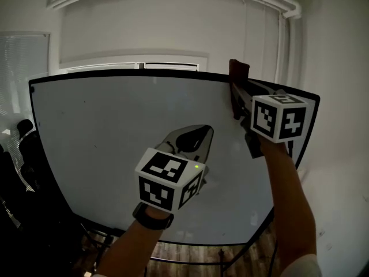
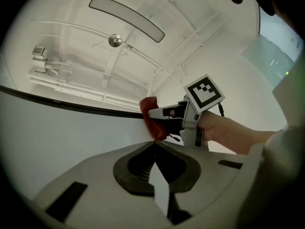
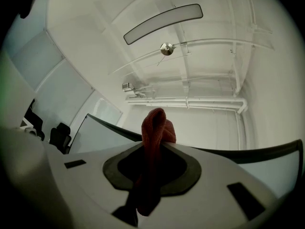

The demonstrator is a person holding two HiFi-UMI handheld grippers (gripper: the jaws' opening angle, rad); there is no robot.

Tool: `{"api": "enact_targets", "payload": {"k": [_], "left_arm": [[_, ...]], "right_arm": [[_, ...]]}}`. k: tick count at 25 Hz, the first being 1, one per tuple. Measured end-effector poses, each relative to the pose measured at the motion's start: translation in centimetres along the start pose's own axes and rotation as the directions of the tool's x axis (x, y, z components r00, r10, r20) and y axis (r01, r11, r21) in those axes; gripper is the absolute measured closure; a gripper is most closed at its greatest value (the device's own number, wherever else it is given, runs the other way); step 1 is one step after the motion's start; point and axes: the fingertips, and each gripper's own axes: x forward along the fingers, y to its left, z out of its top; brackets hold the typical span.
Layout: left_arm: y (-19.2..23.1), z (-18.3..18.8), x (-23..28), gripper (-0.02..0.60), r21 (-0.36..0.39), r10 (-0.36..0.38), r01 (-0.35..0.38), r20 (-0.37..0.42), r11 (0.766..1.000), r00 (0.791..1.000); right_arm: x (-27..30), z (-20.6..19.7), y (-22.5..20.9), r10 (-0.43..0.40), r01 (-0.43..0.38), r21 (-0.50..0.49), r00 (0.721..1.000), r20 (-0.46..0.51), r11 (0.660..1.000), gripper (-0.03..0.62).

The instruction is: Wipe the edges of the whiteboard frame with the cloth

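Left gripper (image 1: 199,136), jaws together, hangs before whiteboard (image 1: 104,143); right gripper (image 1: 234,86) pinches cloth (image 1: 238,68) on top frame (image 1: 127,73).

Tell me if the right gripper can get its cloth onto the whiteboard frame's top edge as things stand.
Probably yes: the right gripper, shut on the red cloth, is up at the frame's top edge, with nothing between them.

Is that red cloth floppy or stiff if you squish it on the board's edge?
Probably floppy: the red fabric cloth folds over and droops between the right gripper's jaws. It should squash against the black whiteboard frame rather than scratch it. It looks light, since a pinch holds it.
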Motion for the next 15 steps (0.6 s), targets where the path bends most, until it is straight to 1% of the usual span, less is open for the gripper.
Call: {"api": "enact_targets", "payload": {"k": [2,5,9,12,15], "left_arm": [[0.5,-0.5,-0.4,0.572,-0.004,0.019,-0.019,-0.008,1.0,1.0],[0.8,-1.0,-0.9,0.572,0.0,0.027,-0.027,-0.023,1.0,0.999],[2.3,0.1,-2.1,0.572,0.017,0.032,-0.032,-0.016,0.999,0.999],[3.9,0.6,-3.6,0.572,0.023,0.021,-0.021,-0.009,1.0,1.0],[5.8,0.7,-4.6,0.572,0.023,0.018,-0.018,-0.012,1.0,1.0]], "right_arm": [[0.6,-0.3,0.9,0.019,-0.019,0.0,1.0,0.0,1.0,0.519],[1.2,-0.1,1.7,0.033,-0.033,0.003,0.999,0.004,0.999,0.52],[2.2,0.8,2.9,0.038,-0.038,-0.017,0.999,-0.017,0.999,0.52],[3.5,1.5,4.7,0.036,-0.038,-0.044,0.998,-0.043,0.998,0.519],[4.8,2.0,6.5,0.038,-0.041,-0.05,0.997,-0.062,0.998,0.52]]}}
